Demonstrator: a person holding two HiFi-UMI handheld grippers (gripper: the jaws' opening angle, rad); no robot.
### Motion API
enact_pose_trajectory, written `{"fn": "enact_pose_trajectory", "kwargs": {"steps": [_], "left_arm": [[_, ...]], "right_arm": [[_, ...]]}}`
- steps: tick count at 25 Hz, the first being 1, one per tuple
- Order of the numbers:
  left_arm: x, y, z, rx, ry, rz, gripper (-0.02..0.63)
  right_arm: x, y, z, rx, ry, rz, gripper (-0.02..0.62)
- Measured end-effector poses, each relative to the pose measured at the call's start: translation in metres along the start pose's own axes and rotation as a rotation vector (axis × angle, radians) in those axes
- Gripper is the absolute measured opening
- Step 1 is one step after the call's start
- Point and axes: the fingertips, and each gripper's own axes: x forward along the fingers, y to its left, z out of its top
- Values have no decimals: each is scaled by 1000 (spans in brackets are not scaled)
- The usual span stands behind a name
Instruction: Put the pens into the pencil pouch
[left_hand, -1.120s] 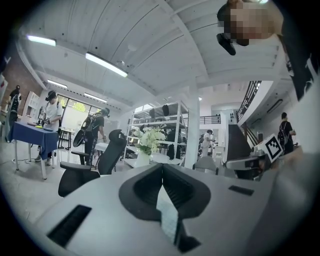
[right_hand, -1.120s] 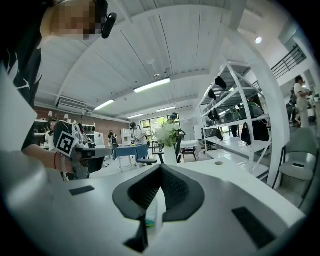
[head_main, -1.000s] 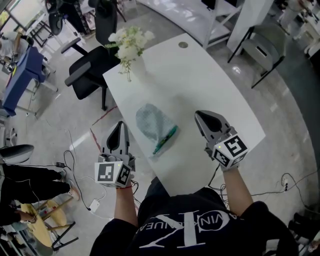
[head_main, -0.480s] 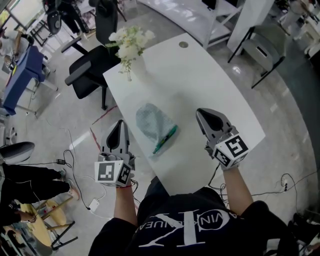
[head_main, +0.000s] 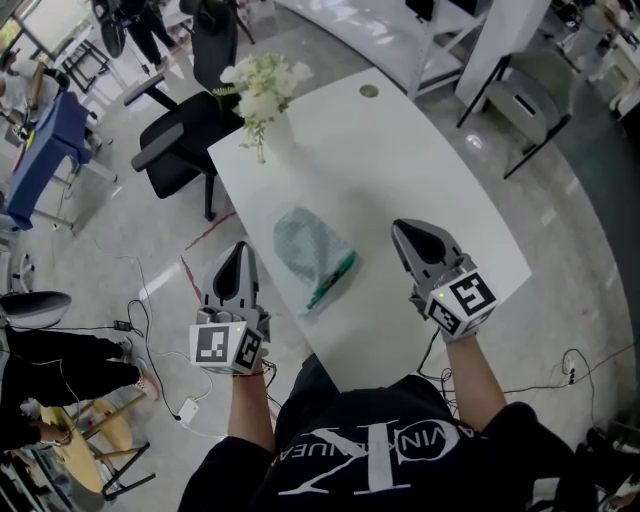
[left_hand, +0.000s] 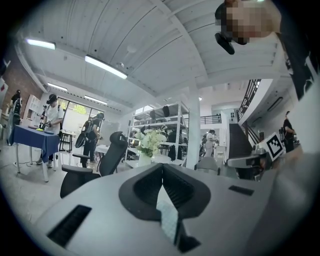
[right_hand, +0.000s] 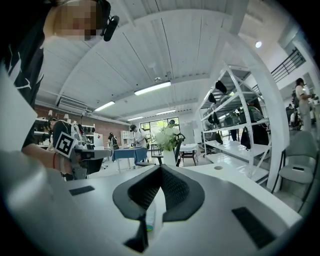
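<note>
The mint pencil pouch lies on the white table toward its near left edge, and a green pen slants off its near corner. The left gripper hangs clenched and empty just past that left edge, over the floor. The right gripper, also clenched on nothing, hovers over bare tabletop right of the pouch. A flower vase stands at the far left corner, and broad bare tabletop spreads beyond the pouch.

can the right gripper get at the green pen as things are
Probably yes: only bare table lies between the right gripper and the green pen beside the pouch. Its jaws are shut, so they must open first.
</note>
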Motion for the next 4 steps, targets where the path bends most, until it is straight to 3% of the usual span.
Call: {"fn": "enact_pose_trajectory", "kwargs": {"steps": [4], "left_arm": [[0, 2, -1, -3, 2, 4, 5]], "right_arm": [[1, 0, -2, 4, 3, 4, 8]]}}
